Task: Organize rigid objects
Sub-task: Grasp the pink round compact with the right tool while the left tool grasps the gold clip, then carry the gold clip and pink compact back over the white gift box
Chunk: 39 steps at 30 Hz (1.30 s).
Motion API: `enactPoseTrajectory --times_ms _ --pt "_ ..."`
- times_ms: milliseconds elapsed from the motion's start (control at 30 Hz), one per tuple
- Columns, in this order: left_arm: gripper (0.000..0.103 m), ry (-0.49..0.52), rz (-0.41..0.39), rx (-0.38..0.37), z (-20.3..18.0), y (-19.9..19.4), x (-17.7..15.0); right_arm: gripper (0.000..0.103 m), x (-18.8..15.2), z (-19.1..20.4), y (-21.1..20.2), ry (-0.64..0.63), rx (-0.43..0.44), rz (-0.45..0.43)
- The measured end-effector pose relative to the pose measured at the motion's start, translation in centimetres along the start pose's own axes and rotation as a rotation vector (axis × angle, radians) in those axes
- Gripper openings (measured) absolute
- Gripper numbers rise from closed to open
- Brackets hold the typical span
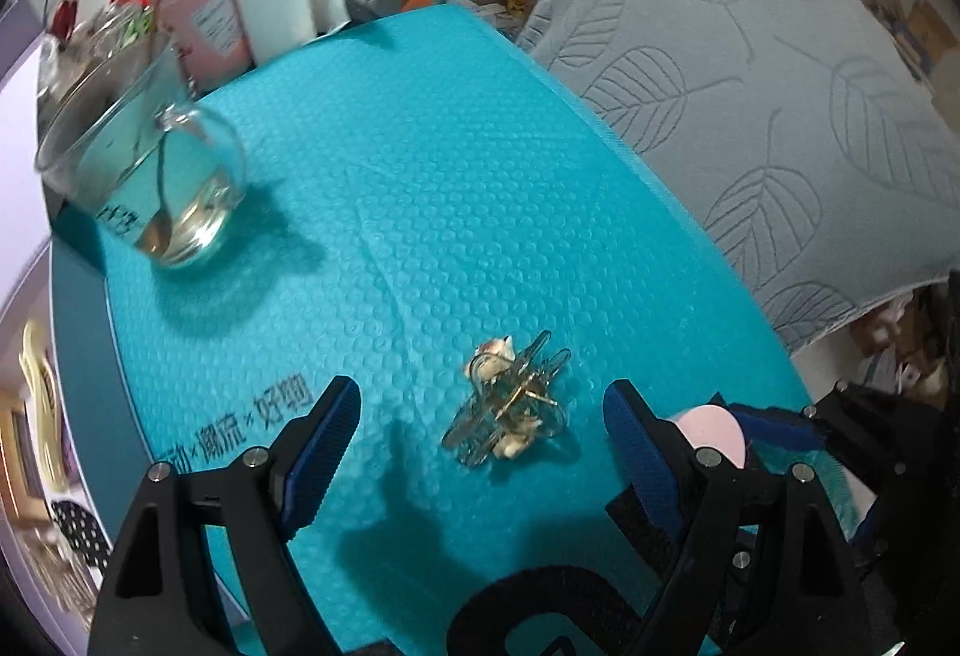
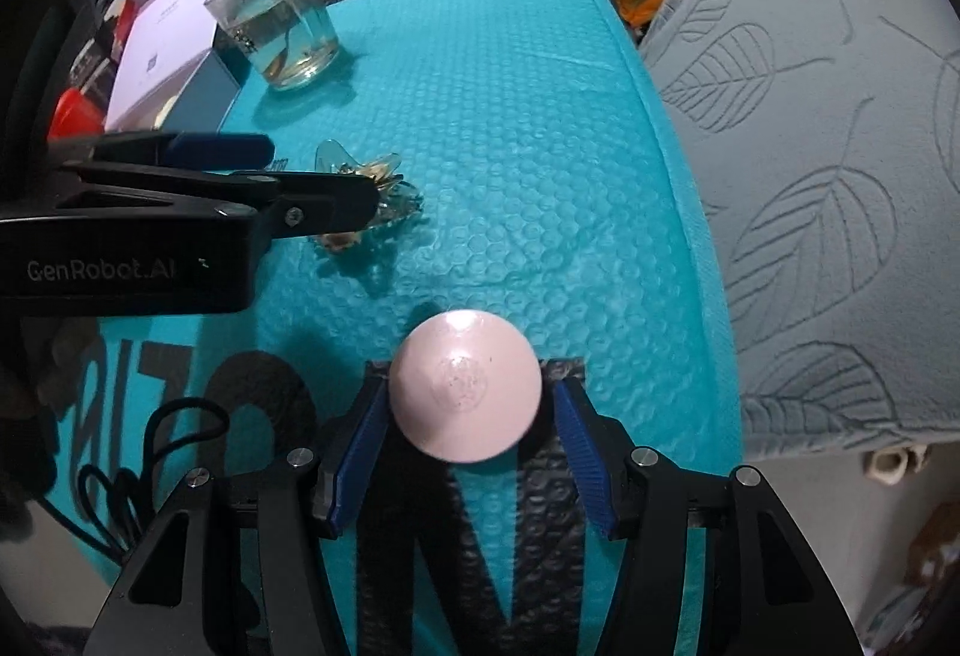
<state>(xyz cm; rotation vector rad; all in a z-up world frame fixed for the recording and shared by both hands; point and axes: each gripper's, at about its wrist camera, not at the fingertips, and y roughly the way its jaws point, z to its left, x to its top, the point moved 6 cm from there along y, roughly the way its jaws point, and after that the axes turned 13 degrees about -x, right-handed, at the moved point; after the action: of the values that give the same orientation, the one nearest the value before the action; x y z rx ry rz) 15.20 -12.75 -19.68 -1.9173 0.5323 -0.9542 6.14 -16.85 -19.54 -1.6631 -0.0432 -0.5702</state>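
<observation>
On a teal bubble-textured mat [image 2: 528, 128], the right gripper [image 2: 465, 416] clasps a round pink plastic cap [image 2: 465, 383] while the left gripper [image 1: 480, 443], jaws spread, flanks a gold-and-clear hair claw [image 1: 510, 404].

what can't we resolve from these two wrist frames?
- Hair clip: in the right wrist view, the left gripper covers part of it.
- Pink round object: whether the right gripper jaws touch it; the object hides the contact.
- Same object, left wrist view: mostly behind a finger.
- Glass mug contents: distorted by the liquid.
</observation>
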Motion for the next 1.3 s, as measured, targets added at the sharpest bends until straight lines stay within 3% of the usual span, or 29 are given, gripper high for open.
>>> enactPoseTrajectory --times_ms 233,400,567,733,867,1300 --pt "0.083 0.023 -0.018 0.019 0.5 1.5 0.6 0.051 0.7 -1.4 0.4 0.069 -0.052 -0.050" --pt "0.080 -0.001 -0.020 -0.039 1.0 2.5 0.9 0.051 1.1 -2.1 0.6 0.085 -0.058 -0.071" --pt "0.080 0.038 -0.008 -0.036 0.7 3.3 0.8 0.052 1.4 -2.4 1.1 0.095 -0.089 -0.091" --pt "0.064 0.099 -0.005 0.019 0.2 3.6 0.8 0.054 1.7 -2.4 1.2 0.104 -0.084 -0.095" --pt "0.035 0.164 -0.013 0.005 -0.8 3.5 0.9 0.051 1.9 -2.6 1.4 0.116 -0.099 -0.093" --pt "0.033 0.146 -0.016 -0.022 -0.5 1.9 -0.2 0.051 1.9 -2.6 1.0 0.169 -0.105 -0.047"
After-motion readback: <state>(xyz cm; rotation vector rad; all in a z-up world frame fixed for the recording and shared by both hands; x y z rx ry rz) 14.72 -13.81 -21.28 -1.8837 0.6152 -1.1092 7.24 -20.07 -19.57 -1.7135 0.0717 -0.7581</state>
